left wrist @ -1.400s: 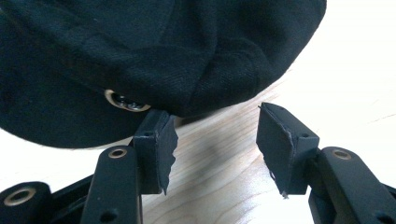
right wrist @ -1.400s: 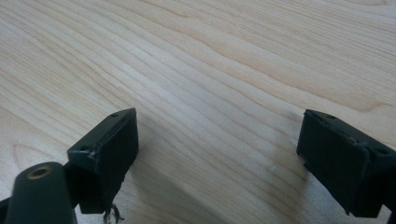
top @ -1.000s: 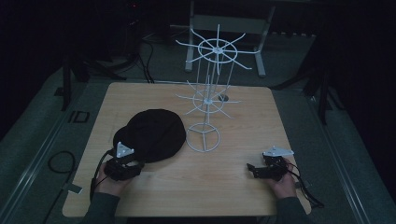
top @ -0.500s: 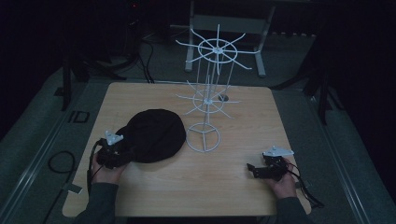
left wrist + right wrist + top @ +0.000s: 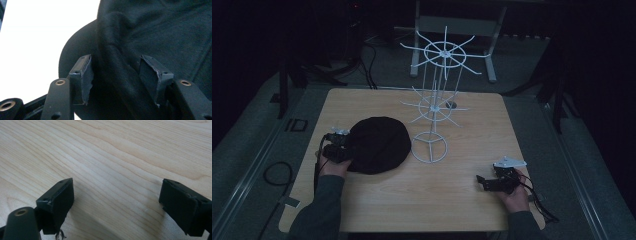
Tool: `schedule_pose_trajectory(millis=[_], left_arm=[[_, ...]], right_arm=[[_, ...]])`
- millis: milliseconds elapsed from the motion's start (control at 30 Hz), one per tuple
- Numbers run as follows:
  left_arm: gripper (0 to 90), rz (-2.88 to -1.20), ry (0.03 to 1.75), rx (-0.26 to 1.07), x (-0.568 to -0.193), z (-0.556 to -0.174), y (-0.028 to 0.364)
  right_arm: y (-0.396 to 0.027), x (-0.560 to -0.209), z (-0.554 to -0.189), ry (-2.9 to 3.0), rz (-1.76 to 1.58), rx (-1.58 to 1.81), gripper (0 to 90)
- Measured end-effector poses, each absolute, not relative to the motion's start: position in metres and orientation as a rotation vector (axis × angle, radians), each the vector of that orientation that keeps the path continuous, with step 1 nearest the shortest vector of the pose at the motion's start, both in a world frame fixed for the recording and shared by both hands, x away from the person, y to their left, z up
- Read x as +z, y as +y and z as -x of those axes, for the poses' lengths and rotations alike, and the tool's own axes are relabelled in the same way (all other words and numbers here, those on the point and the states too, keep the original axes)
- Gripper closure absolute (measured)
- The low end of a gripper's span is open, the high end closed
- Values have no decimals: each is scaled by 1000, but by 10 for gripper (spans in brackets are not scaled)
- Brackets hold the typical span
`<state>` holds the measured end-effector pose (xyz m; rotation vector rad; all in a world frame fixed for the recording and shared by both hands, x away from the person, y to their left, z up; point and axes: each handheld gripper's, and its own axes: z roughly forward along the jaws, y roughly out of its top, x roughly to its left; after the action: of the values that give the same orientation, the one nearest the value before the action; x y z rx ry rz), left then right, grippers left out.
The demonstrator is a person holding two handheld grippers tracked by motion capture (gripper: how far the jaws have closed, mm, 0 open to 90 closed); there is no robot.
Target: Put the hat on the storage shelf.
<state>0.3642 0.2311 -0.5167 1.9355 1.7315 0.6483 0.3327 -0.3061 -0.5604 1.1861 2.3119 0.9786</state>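
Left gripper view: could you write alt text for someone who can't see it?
Two black jaws of the left gripper stand open around a thick rolled fold of a black hat, one jaw on each side of it. Whether the pads press on the fabric cannot be told. To the left of the hat, the table shows as a bright white area.

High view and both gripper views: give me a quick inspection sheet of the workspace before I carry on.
Surface: light wooden table, bare wood grain at the right gripper.
Job's things: black hat lying flat on the table's left half; white wire rack upright beside it, its arms bare.
Clutter: nothing seen.
Grippers: left gripper at the hat's left edge, jaws just closing in but not yet pressing, a fold of the hat between the fingers; right gripper open, low over the table.
Cables: a cable loops on the floor at left; more behind the table.
Surroundings: dark room, grey floor.
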Motion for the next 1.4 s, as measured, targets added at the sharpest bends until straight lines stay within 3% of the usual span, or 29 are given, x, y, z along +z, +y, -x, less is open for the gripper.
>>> schedule_pose_trajectory(millis=[133, 367, 500, 1400], left_arm=[[465, -1989, 1755, 733, -520, -367, 222], [706, -1993, 1783, 798, -516, -367, 218], [797, -1949, 1792, 753, -513, -366, 224], [820, -1569, 1750, 351, -493, -362, 263]], right_arm=[[-306, -560, -333, 2312, -1187, 979, 126], [-306, -560, -333, 2312, -1186, 979, 126], [-306, -560, -333, 2311, -1187, 979, 125], [-306, -560, -333, 2312, -1186, 978, 126]])
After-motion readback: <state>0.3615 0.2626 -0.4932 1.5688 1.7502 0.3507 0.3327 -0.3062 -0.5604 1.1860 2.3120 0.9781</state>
